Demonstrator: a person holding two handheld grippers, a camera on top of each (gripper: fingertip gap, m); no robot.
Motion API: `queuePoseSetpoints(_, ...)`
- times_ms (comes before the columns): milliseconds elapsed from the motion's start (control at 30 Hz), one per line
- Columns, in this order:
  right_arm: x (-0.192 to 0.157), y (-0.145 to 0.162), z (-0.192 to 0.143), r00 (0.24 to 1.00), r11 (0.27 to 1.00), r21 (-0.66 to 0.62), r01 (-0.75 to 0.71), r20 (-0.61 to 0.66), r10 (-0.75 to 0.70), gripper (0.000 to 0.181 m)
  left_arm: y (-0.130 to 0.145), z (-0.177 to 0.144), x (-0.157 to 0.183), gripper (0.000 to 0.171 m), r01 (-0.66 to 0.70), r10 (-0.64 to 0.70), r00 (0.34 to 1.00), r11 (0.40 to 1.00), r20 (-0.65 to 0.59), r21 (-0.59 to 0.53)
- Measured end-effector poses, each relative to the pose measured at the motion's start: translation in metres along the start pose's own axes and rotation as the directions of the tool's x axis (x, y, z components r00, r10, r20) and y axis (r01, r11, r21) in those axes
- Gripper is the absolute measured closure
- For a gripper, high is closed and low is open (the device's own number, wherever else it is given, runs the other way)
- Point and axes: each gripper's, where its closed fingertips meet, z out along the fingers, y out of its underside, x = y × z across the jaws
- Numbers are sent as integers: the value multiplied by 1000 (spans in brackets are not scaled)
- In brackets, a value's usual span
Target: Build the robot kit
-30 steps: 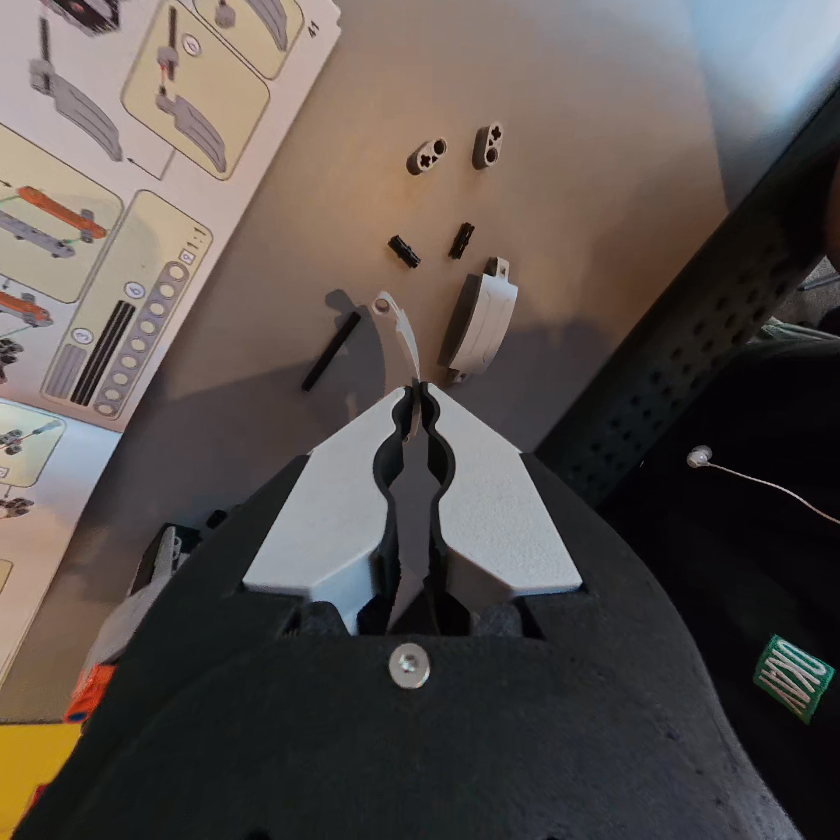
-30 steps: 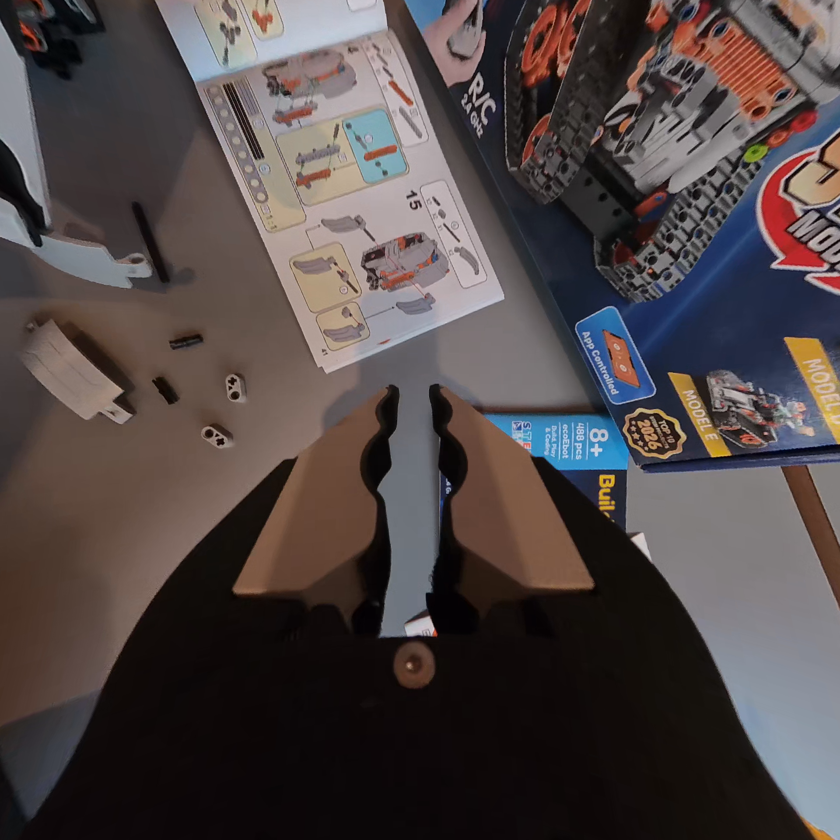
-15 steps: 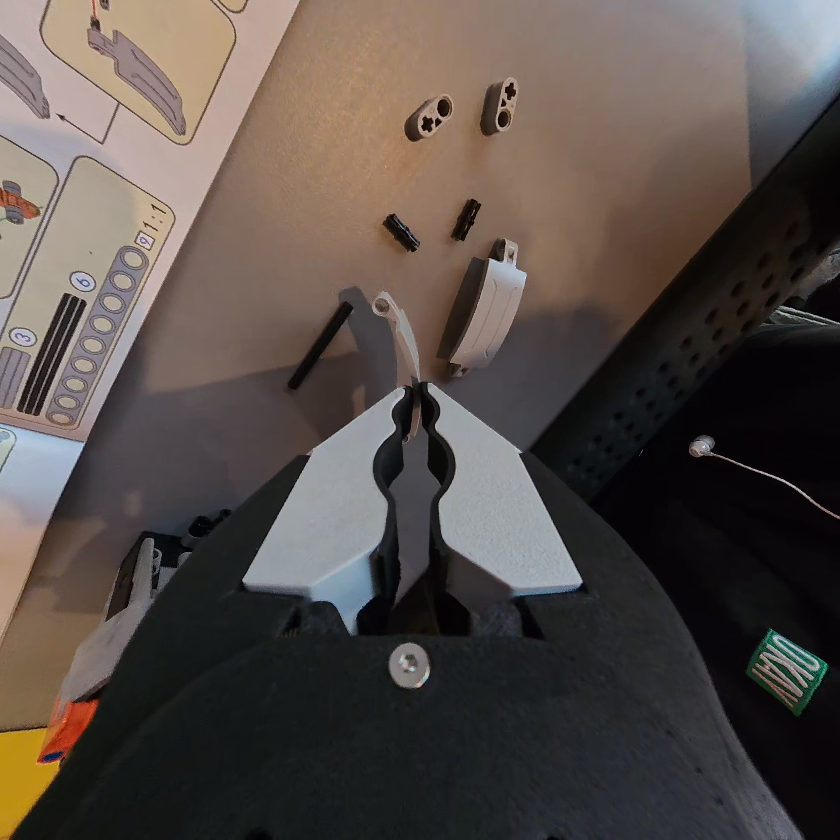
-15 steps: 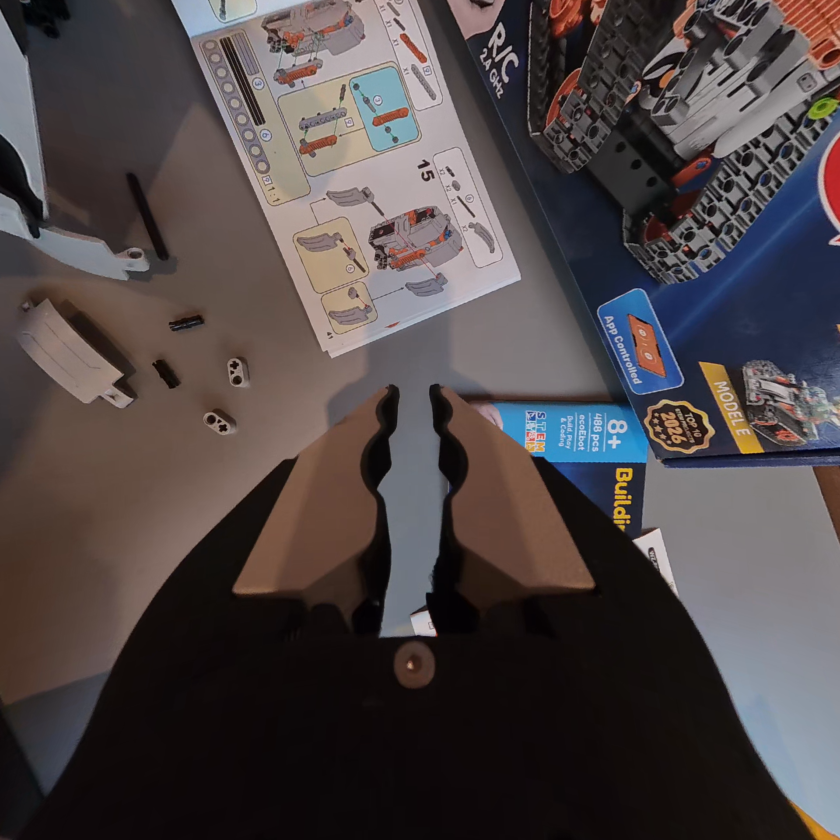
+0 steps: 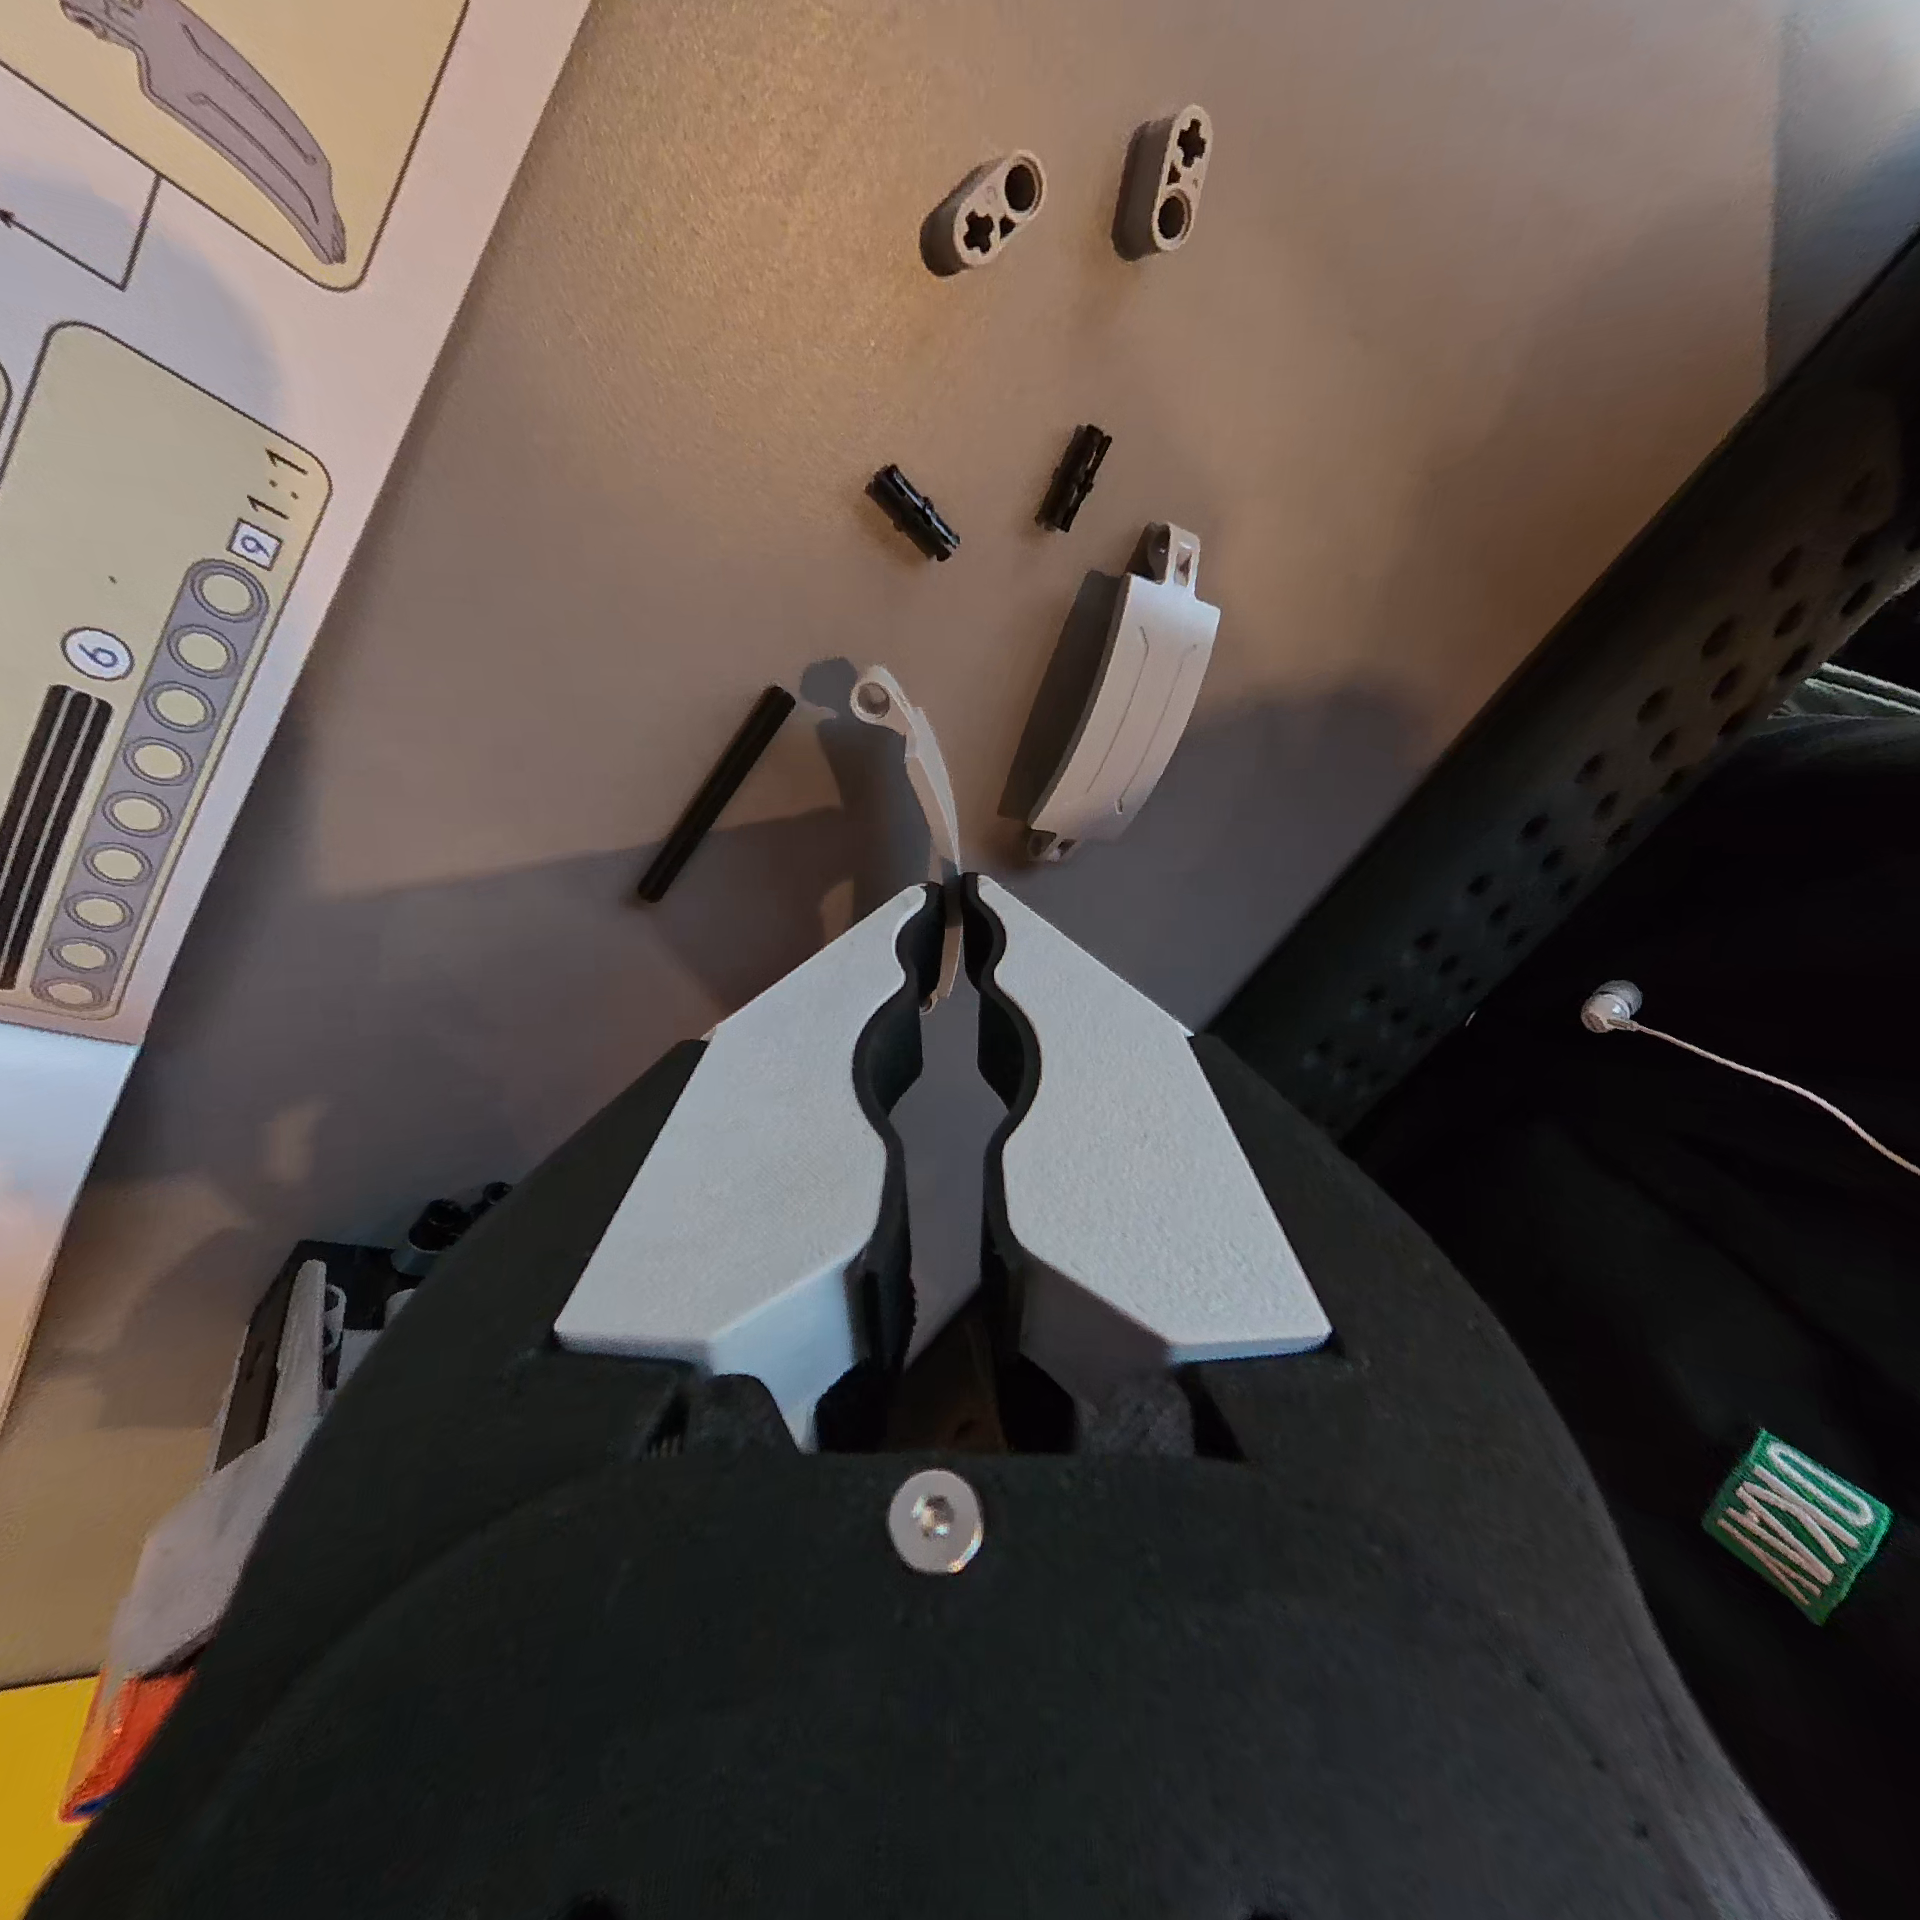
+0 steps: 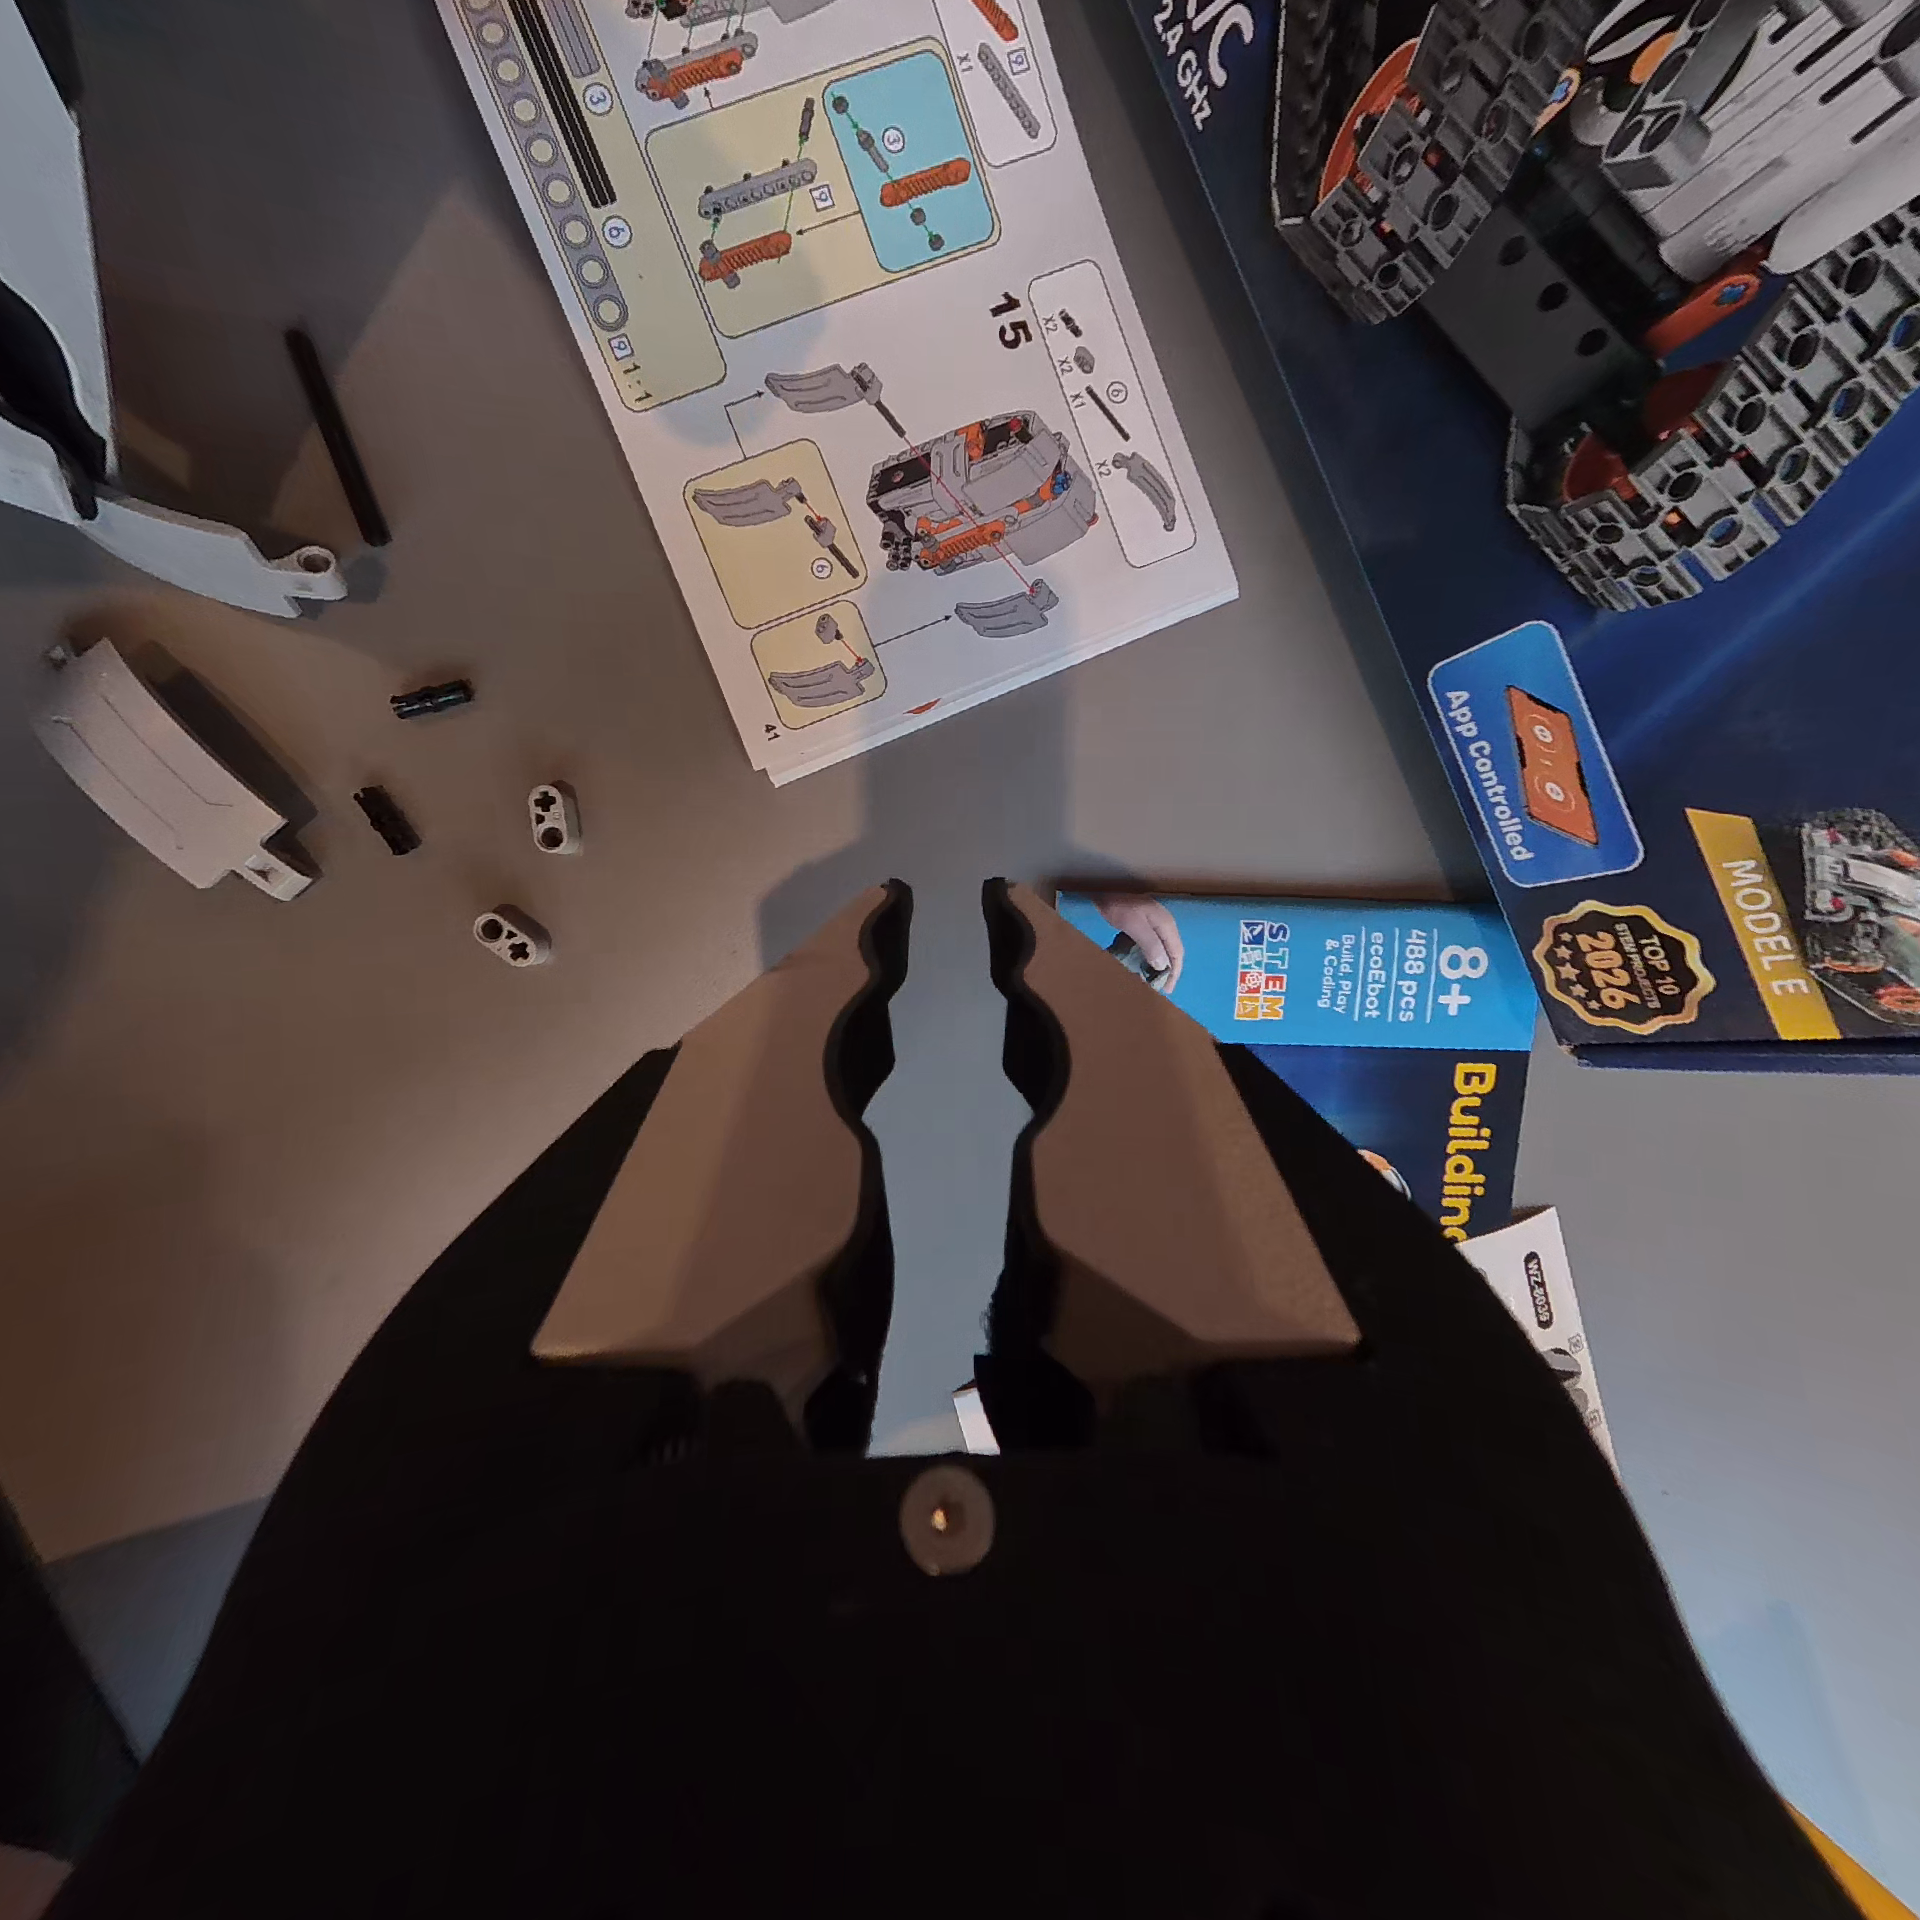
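1. The left gripper (image 5: 948, 883) is closed on a thin curved grey panel (image 5: 914, 753), pinched edge-on at the fingertips, its long axis running forward and its holed tip just above the grey table (image 5: 675, 312).
2. A black axle (image 5: 717, 795) is seen just left of that tip, and a second curved panel (image 5: 1117, 717) just right.
3. The right gripper (image 6: 945, 894) is held open and empty, well apart from the panel; two grey connectors (image 6: 554, 818) lie nearest.

Beside the booklet (image 6: 831, 395): two curved grey panels (image 6: 166, 769), two grey links (image 6: 554, 818), two short black pins (image 6: 431, 698), one long black rod (image 6: 338, 436).
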Motion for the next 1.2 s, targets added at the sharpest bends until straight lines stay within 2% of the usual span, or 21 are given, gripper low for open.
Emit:
queuePoseSetpoints(600,-3,6,5,1000,1000,-31,-2,20,3,168,1,5,1,170,14,-15,999,1000,-31,-19)
queuePoseSetpoints(767,-4,7,6,1000,999,-37,-2,26,3,168,0,5,2,162,30,-30,999,999,-43,-14)
queuePoseSetpoints(1000,-5,8,8,999,999,-46,-3,35,5,168,-3,-3,1,162,46,-45,998,998,-34,32)
queuePoseSetpoints(1200,-9,7,9,999,999,-47,4,53,-2,168,-7,-30,1,167,50,-53,999,987,14,155)
